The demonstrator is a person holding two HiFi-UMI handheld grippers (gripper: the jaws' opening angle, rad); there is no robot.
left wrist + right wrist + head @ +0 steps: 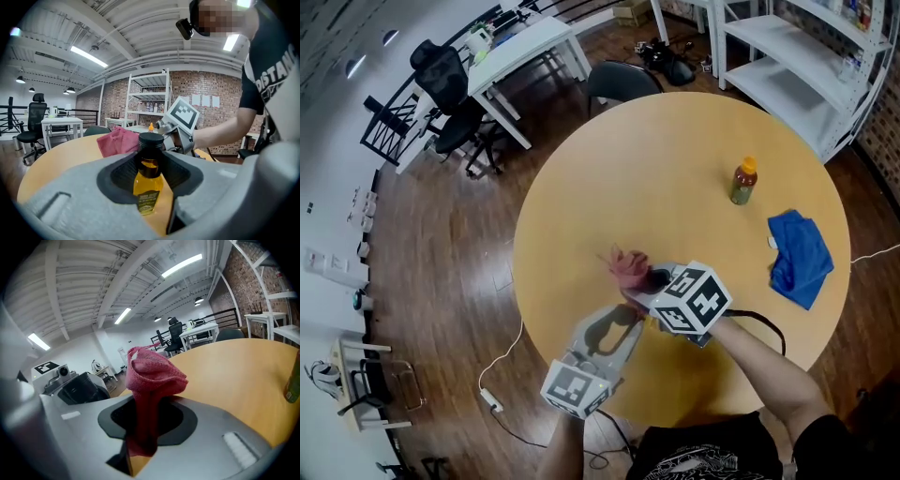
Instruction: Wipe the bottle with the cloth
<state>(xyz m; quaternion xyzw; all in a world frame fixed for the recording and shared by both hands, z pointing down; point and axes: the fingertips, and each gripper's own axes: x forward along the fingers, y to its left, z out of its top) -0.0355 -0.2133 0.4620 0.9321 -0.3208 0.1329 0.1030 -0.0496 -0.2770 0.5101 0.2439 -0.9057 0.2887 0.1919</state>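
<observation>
Left gripper point(150, 174) is clamping its part-open jaws on the body of the amber bottle point(149, 185), holding the black-capped bottle upright over the near part of the round wooden table point(675, 159). Right gripper point(147, 422) is pinching the red cloth point(152, 373) between nearly closed jaws, with the bunched end sticking up just beside the bottle's cap; I cannot tell if they are touching. An orange-capped bottle point(743, 181) and a blue cloth point(801, 255) are sitting well apart on the table's far right.
</observation>
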